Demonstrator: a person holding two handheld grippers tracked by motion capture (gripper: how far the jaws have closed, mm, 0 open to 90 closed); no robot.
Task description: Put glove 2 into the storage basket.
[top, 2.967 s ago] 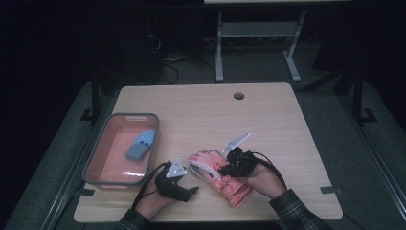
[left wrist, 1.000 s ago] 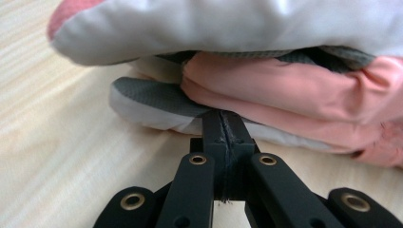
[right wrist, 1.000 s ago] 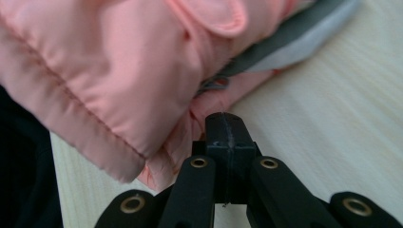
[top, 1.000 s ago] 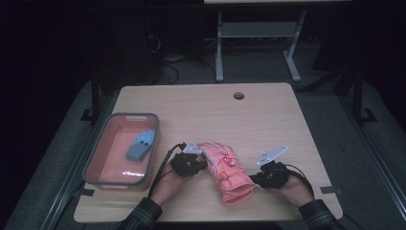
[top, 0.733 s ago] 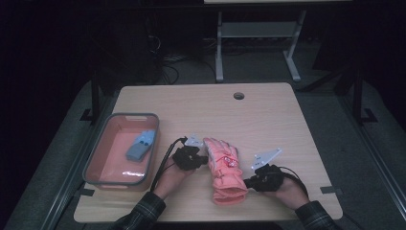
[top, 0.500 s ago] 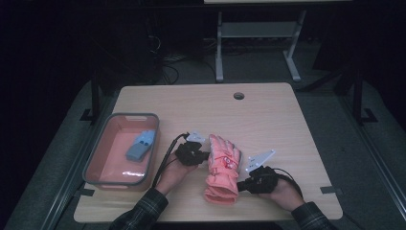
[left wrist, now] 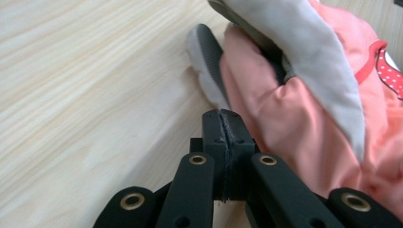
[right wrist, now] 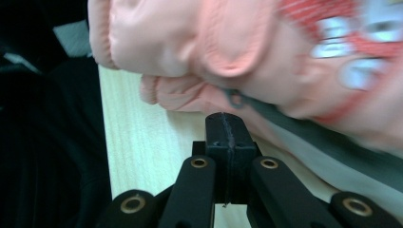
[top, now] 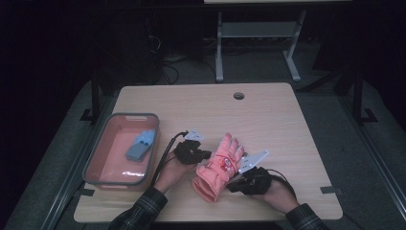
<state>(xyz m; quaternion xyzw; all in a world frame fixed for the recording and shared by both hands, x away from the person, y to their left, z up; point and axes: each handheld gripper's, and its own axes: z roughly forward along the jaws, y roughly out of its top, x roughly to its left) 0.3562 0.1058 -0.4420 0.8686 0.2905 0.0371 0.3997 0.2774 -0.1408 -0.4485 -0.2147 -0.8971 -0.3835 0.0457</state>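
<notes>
Lying cuff-down toward 7 o'clock, the padded pink winter glove (top: 219, 168) has swung round from its earlier slant; left gripper (top: 201, 155) at its 9 o'clock and right gripper (top: 234, 184) at 4 o'clock both show closed, empty jaws; the straightening on the wooden bench (top: 268, 120) looks nearly finished.

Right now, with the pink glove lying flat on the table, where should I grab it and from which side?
Take the pink glove by its wide open cuff, coming from the person's edge of the table. That end faces the person and looks like the bulkiest edge to pinch; the fingers point away.
</notes>
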